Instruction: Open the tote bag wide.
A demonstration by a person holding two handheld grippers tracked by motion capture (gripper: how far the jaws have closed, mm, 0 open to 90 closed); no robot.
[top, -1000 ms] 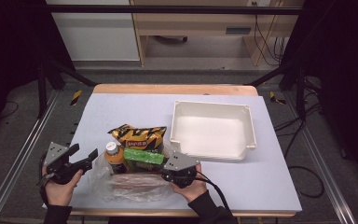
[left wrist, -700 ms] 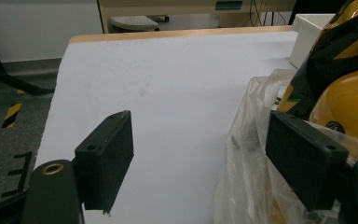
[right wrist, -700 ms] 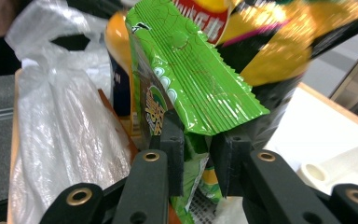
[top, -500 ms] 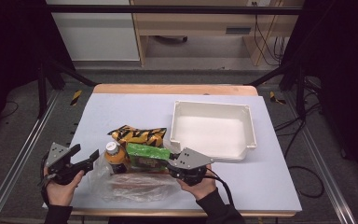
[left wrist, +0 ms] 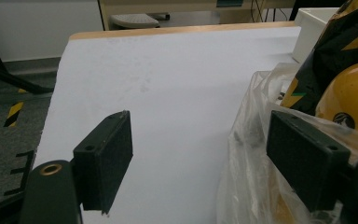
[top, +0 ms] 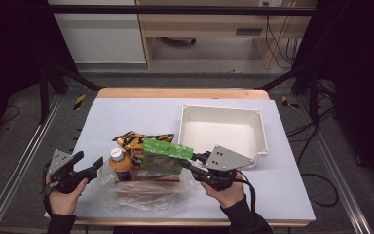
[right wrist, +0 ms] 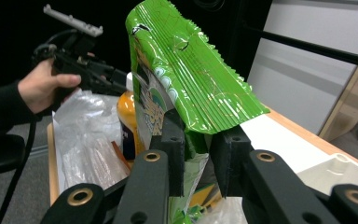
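Observation:
My right gripper (top: 193, 161) (right wrist: 196, 161) is shut on the edge of a green snack bag (top: 166, 155) (right wrist: 186, 88) and holds it up above the table. Under the bag stand an orange-juice bottle (top: 118, 162) (right wrist: 127, 122) and a black-and-yellow snack bag (top: 137, 141) (left wrist: 340, 51). A clear plastic bag (top: 143, 191) (left wrist: 256, 154) with a packet inside lies at the front. My left gripper (top: 88, 166) (left wrist: 200, 158) is open at the clear bag's left edge, its right jaw against the plastic.
A white empty bin (top: 223, 132) stands at the right back of the pale table sheet (top: 141, 113). The table's wooden far edge (top: 180, 92) and metal frame rails border the sheet.
My right gripper has lifted the green bag up and slightly right, off the pile. The left gripper has stayed in place by the clear bag.

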